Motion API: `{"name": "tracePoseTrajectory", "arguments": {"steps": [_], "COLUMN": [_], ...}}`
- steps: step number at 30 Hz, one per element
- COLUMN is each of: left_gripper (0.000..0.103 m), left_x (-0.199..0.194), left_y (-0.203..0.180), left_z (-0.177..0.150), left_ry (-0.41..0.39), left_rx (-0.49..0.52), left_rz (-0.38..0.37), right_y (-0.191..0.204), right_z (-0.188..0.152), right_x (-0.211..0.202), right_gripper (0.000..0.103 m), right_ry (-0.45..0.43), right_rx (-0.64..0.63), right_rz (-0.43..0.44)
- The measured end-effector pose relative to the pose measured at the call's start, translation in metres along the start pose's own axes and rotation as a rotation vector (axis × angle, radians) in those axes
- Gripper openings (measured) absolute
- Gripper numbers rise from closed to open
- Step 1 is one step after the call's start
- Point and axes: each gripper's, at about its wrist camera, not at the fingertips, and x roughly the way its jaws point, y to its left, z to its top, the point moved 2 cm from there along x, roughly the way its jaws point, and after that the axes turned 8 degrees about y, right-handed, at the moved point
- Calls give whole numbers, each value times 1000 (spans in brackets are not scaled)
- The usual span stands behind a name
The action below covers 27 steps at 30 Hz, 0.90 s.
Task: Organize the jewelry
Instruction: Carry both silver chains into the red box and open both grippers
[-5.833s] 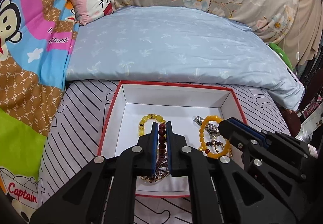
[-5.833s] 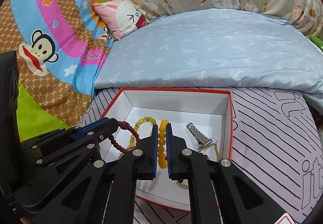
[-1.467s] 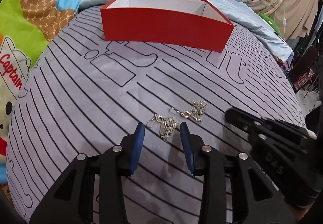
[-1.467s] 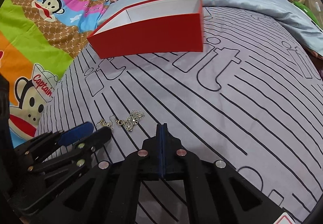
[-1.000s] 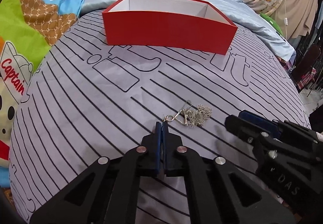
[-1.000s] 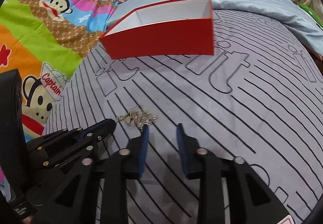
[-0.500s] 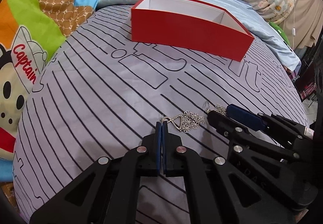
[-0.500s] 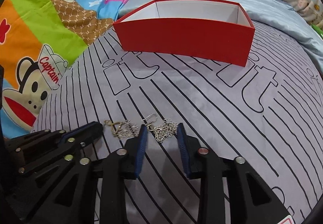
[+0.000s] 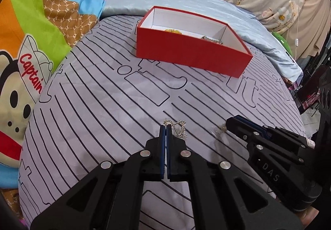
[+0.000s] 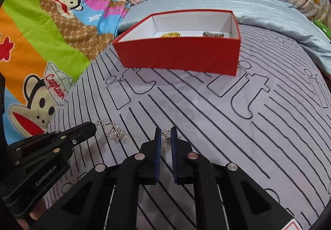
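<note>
Silver filigree earrings are the whole game right now, one per gripper, both on the near part of the striped bed sheet (image 10: 206,118). The left gripper (image 9: 165,126) has its fingers pressed fully together on the hook end of the first earring (image 9: 178,129), and the flowery cluster hangs off to the right of the tips, so it's only got it by the wire. The right gripper (image 10: 166,133) is closing on the second earring (image 10: 165,134), which sits between the fingers right at the tips, a bit of it poking out on the right. The red box (image 10: 180,56) sits at the far end of the sheet, with a yellow bead bracelet (image 10: 170,34) and a metal watch band (image 10: 213,34) already peeking over its wall. My worry: a pinch this close to the fingertips on something this small and springy could let the earring pop out or swing loose on the way to the box. The dangly left one could also snag on the box rim, or the soft sheet could get nipped by the right fingers.
</note>
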Motion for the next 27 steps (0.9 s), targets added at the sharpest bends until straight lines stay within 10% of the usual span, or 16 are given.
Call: {"name": "tracePoseTrajectory", "arguments": {"steps": [27], "left_gripper": [0], "left_x": [-53], "left_y": [-35], "left_z": [104], "left_ry": [-158], "left_rx": [78], "left_rz": [-39], "right_y": [-23], "right_z": [103], "right_x": [-84], "right_gripper": [8], "right_ry": [-219], "right_rx": [22], "right_rz": [44]}}
